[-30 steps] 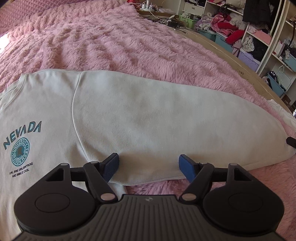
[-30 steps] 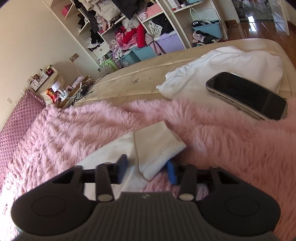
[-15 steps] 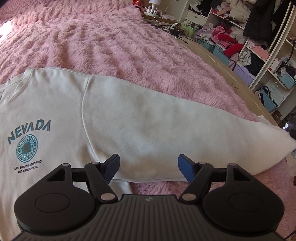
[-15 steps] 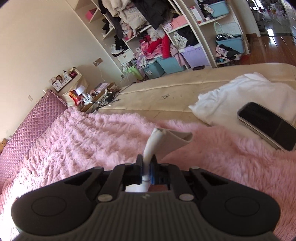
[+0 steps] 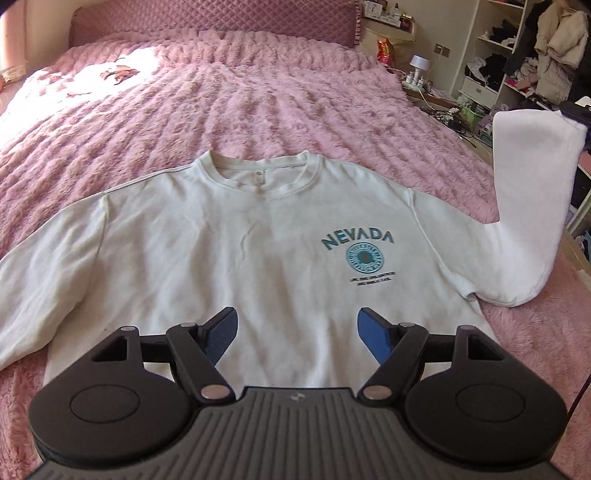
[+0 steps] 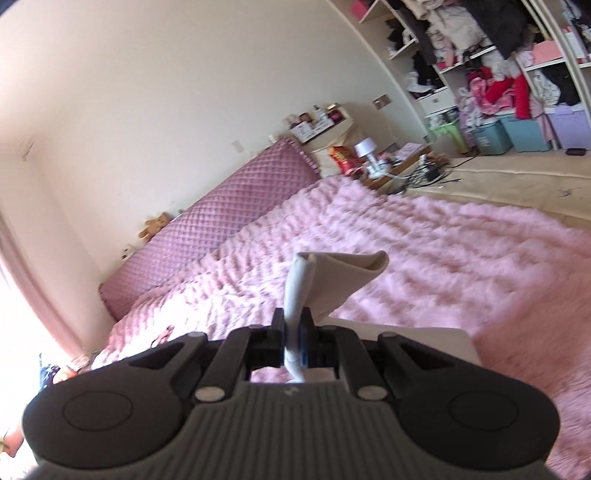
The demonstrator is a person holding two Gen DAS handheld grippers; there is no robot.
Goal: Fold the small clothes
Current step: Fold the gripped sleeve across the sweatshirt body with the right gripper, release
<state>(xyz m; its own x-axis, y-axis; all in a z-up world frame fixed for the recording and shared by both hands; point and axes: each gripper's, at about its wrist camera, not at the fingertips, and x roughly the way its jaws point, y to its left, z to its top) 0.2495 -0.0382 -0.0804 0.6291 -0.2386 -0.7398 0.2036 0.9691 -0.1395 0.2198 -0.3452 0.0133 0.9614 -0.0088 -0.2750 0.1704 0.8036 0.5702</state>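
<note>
A white long-sleeved sweatshirt [image 5: 236, 251] with a teal NEVADA print lies face up on the pink furry blanket [image 5: 258, 110]. My left gripper [image 5: 297, 334] is open and empty, hovering over the shirt's lower front. My right gripper [image 6: 293, 334] is shut on the cuff [image 6: 332, 280] of the shirt's right-hand sleeve. In the left wrist view that sleeve [image 5: 528, 206] stands lifted off the bed, with the right gripper [image 5: 576, 110] at its top end. The other sleeve [image 5: 40, 266] lies flat at the left.
A quilted pink headboard [image 5: 214, 22] is at the far end of the bed. A bedside table [image 6: 388, 166] with a lamp and cables stands to the right. Open shelves [image 6: 498, 74] full of clothes and storage bins lie beyond the bed's right edge.
My right gripper closed on the sleeve cuff and lifted it up off the blanket. My left gripper swung left, from over the sleeve to over the shirt's front, still open.
</note>
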